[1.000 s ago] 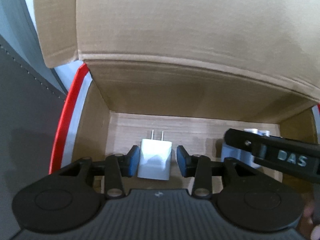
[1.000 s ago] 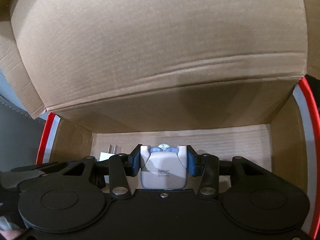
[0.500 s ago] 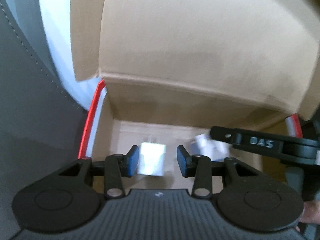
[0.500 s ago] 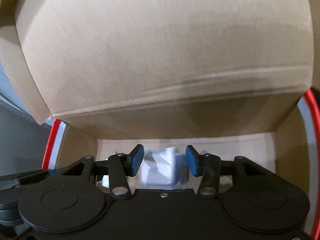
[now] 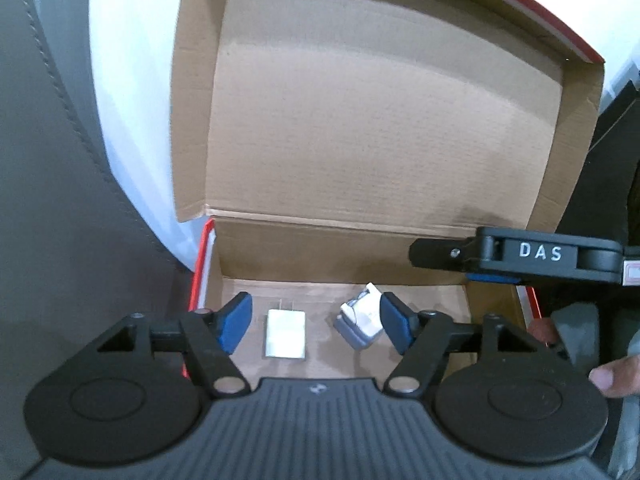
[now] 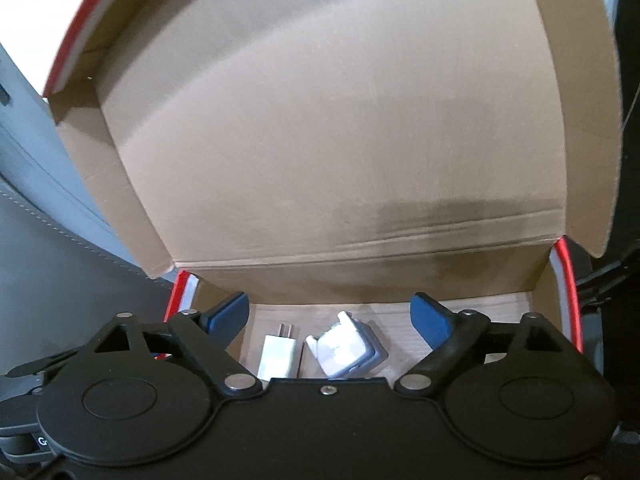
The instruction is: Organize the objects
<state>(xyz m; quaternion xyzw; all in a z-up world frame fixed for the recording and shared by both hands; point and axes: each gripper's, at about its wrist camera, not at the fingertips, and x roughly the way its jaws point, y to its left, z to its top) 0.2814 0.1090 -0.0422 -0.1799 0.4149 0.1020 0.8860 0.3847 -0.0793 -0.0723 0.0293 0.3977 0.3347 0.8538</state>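
A white plug charger point(image 5: 285, 338) point(image 6: 278, 354) lies flat on the floor of an open cardboard box point(image 5: 360, 240) point(image 6: 360, 272). Beside it on the right lies a tilted white and grey case point(image 5: 360, 322) point(image 6: 346, 348). My left gripper point(image 5: 316, 326) hangs above both, its jaws opening with blue pads apart and nothing pressed between them. My right gripper point(image 6: 330, 320) is higher over the same spot, jaws opening wide and touching neither item. In the left wrist view the right gripper's black side point(image 5: 516, 254) reaches in from the right.
The box lid point(image 5: 380, 100) point(image 6: 320, 120) stands upright behind the floor, with red trim on the outer walls point(image 5: 202, 264). A grey padded surface point(image 5: 60, 240) lies to the left. A person's fingertip point(image 5: 612, 378) shows at the right edge.
Both grippers let go of their items and rose away from the box floor. The charger and the case now lie loose, the case tipped at an angle.
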